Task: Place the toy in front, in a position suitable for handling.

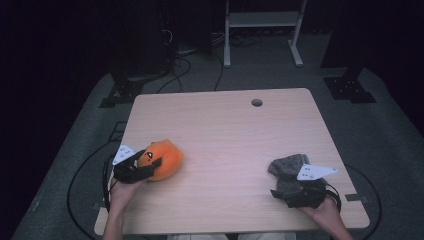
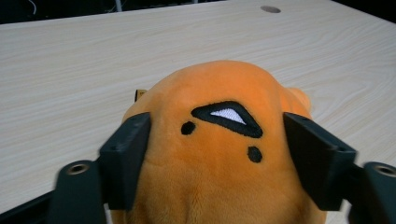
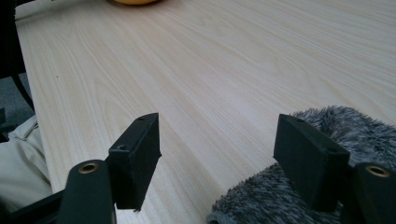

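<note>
An orange plush toy (image 1: 165, 156) with a stitched black-and-white face lies near the left front of the wooden table (image 1: 225, 125). My left gripper (image 1: 148, 159) has its two black jaws against the toy's sides. In the left gripper view the orange plush toy (image 2: 219, 154) bulges between the left gripper (image 2: 217, 135) pads, which press into it. A grey fuzzy bundle (image 1: 287, 167) lies at the right front. My right gripper (image 1: 286, 186) sits on its near side. In the right gripper view the right gripper (image 3: 217, 135) stands wide, with the grey fuzzy bundle (image 3: 359, 130) under and beside its right jaw, unclamped.
A round cable hole (image 1: 257, 102) sits near the table's far edge. Beyond the table stand a white frame (image 1: 262, 20) and dark stands with cables on the grey floor. The person's light trouser leg (image 3: 18, 172) lies past the near table edge.
</note>
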Demonstrator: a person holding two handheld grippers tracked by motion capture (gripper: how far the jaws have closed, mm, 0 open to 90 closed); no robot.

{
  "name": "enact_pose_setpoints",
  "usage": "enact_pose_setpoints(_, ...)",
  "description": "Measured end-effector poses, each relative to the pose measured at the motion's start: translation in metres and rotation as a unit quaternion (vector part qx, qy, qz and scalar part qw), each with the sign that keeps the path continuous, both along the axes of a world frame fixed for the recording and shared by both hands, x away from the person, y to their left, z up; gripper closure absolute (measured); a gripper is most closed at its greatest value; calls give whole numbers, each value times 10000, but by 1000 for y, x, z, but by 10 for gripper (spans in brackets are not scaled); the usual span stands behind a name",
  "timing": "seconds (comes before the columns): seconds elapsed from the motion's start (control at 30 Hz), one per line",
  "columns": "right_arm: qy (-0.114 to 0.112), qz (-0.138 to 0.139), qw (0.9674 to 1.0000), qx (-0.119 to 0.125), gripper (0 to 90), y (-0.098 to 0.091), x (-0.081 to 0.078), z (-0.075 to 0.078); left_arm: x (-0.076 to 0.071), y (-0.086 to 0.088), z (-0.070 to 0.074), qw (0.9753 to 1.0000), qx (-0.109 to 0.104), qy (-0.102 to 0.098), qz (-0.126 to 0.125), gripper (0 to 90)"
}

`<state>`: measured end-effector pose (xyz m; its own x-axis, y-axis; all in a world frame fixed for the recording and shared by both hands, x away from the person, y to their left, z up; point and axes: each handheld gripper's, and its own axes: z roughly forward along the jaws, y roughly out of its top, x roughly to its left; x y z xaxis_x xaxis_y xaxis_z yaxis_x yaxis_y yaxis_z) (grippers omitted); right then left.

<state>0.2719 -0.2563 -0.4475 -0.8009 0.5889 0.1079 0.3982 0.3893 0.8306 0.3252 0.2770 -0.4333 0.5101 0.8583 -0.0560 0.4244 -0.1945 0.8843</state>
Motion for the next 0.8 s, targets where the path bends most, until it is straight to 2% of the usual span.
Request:
enact_pose_setpoints(0.13,2,4,10000,-3,303,0,0,0,-2,-1,1,9999,142,-73,49,404)
enact_pose_setpoints(0.23,3,8,10000,2,304,0,0,0,-2,-2,2,9998,152,-96,63,449)
enact_pose_setpoints(0.57,-51,-39,10000,9,312,-2,-1,2,-5,5,7,9992,-172,-246,280,497)
enact_pose_setpoints(0.63,-82,-40,10000,30,314,-3,-1,2,-5,5,9,9990,-207,-282,265,497)
enact_pose_setpoints(0.7,-100,-103,9999,84,314,-5,-1,4,-7,-1,12,9988,-306,-354,136,496)
enact_pose_setpoints(0.8,-166,-154,9997,100,314,-7,-1,6,-9,-11,17,9986,-287,-435,6,495)
